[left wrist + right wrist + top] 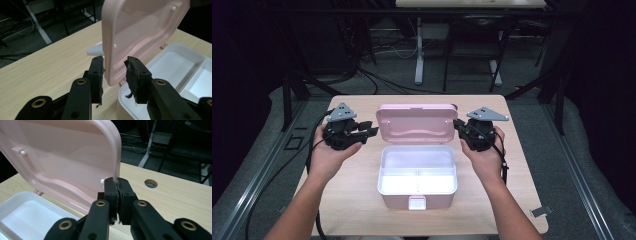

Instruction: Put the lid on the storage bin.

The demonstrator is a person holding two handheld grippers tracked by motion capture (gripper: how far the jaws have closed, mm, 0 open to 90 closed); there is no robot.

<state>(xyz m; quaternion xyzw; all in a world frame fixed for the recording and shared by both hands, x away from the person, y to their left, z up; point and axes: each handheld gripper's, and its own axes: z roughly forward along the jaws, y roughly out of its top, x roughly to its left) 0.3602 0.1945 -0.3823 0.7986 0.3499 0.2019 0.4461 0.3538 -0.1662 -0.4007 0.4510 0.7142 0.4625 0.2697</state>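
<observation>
Jaws first, from the high view: the left gripper (371, 129) stands with its jaws parted just beside the left edge of the pink lid (416, 123), while the right gripper (458, 126) is clenched on the lid's right edge. The lid stands raised above the white box (417, 176), which sits mid-tabletop (352, 200) with its front latch (417, 202) toward the person. By the look of it the opening is done; what is left is probably letting go or swinging the lid back down.

Left gripper view: the jaws stand apart on either side of the lid's lower corner (113, 75), one pad (98, 75) close to it but not pressing, the other clear. The box's divided inside (185, 72) lies just beyond, apparently with nothing in it.

Right gripper view: the jaws are pinched tight on the lid's thin rim (116, 170), low down near its hinge pin (102, 181). A cable hole (151, 183) sits in the bare wood beyond, so that side has room to draw away; the tabletop's far edge is near.
</observation>
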